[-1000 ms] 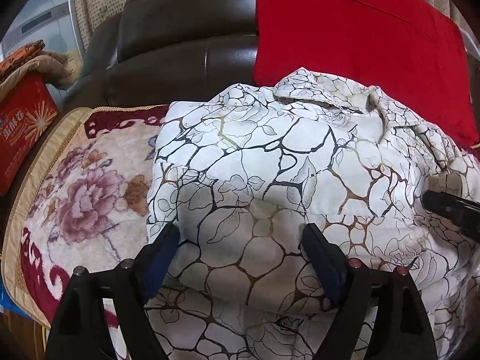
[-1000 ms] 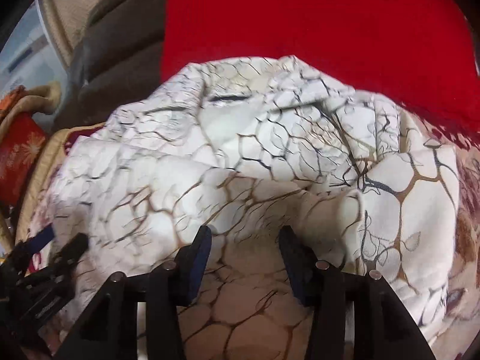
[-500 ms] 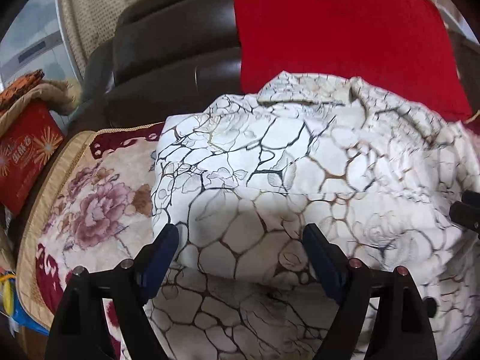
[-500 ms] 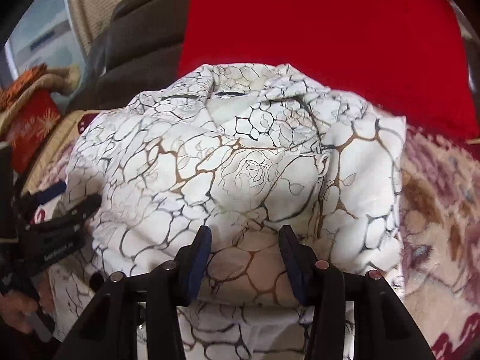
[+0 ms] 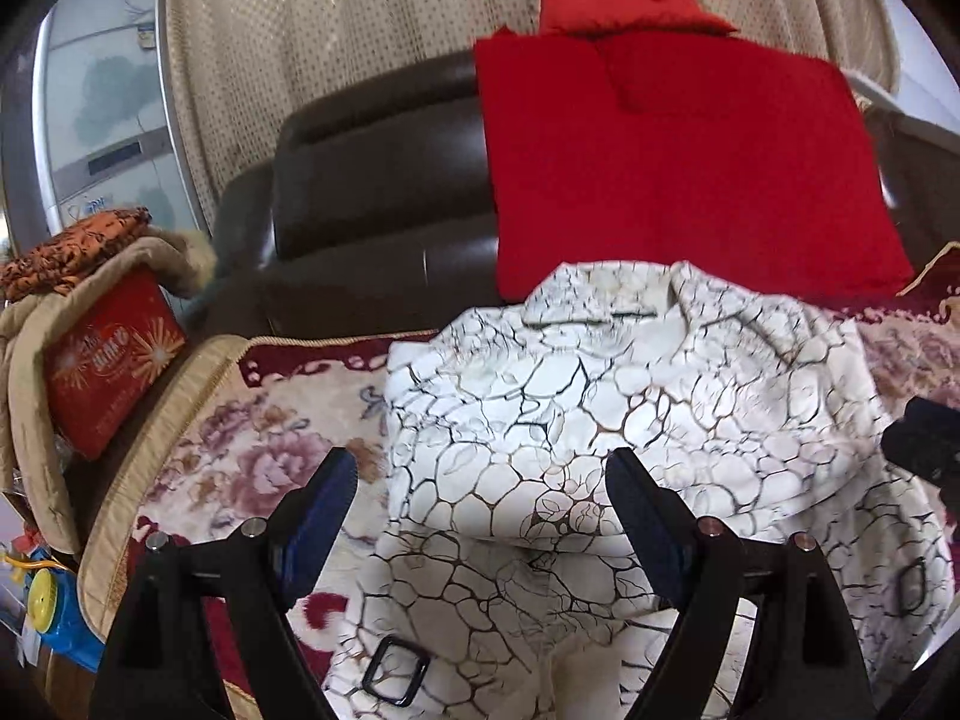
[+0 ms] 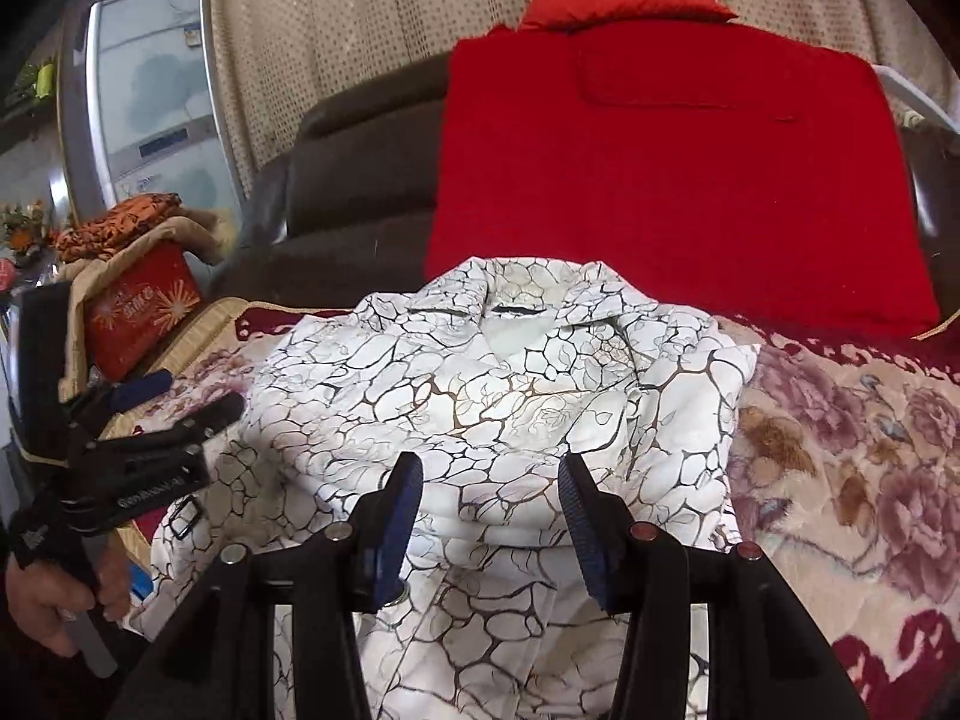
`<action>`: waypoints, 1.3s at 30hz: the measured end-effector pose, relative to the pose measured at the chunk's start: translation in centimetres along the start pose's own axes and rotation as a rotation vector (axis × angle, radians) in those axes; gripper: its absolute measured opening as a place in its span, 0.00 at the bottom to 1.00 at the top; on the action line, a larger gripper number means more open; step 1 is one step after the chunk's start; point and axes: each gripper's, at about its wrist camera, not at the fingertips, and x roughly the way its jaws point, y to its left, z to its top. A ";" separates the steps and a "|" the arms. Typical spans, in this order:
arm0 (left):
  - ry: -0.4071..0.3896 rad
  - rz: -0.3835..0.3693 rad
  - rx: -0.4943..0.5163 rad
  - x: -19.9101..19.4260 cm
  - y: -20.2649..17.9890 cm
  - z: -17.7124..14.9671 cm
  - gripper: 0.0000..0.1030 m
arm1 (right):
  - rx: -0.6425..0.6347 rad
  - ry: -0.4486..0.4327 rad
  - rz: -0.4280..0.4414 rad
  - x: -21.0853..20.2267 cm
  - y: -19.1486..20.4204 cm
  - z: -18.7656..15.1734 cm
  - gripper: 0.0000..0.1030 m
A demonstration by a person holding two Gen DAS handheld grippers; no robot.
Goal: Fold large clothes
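A white garment with a black and gold crackle print [image 5: 630, 408] lies partly folded on a floral blanket [image 5: 258, 456] over a sofa seat. Its collar points toward the sofa back, and its lower part hangs toward me with a black buckle [image 5: 396, 669]. It also shows in the right wrist view [image 6: 498, 396]. My left gripper [image 5: 480, 498] is open and empty, held above the garment's near left part. My right gripper [image 6: 492, 498] is open and empty above the garment's near middle. The left gripper also shows at the left of the right wrist view [image 6: 180, 399].
A red cushion [image 5: 678, 162] leans on the dark leather sofa back [image 5: 378, 180] right behind the garment. A red box [image 5: 114, 360] under folded cloths sits on the left armrest. A blue and yellow toy [image 5: 54, 606] lies low left. A beige curtain hangs behind.
Both grippers have pulled back and up from the garment. The folded upper part now lies let go on the blanket, and more of the sofa and cushion is in view.
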 end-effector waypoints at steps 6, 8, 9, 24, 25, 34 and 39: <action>-0.027 0.003 -0.025 -2.3 0.8 0.6 0.83 | 0.010 -0.019 -0.001 -1.8 0.1 -0.3 0.50; -0.037 0.007 -0.027 -3.0 1.0 0.7 0.83 | 0.011 -0.022 -0.001 -2.3 0.2 -0.4 0.50; -0.045 0.010 -0.028 -3.3 1.1 0.8 0.83 | 0.012 -0.021 -0.001 -2.5 0.1 -0.5 0.50; -0.070 0.048 -0.073 -6.5 3.9 0.5 0.83 | -0.009 -0.050 0.013 -5.8 1.6 -0.9 0.50; -0.070 0.051 -0.076 -6.6 4.1 0.5 0.83 | -0.014 -0.054 0.018 -6.0 1.9 -0.9 0.50; 0.106 0.015 -0.114 -4.3 7.6 -4.9 0.85 | -0.034 -0.007 0.013 -7.1 1.9 -1.6 0.63; 0.292 -0.023 -0.214 -1.7 11.3 -11.5 0.85 | 0.011 0.115 -0.029 -6.4 -1.4 -5.0 0.64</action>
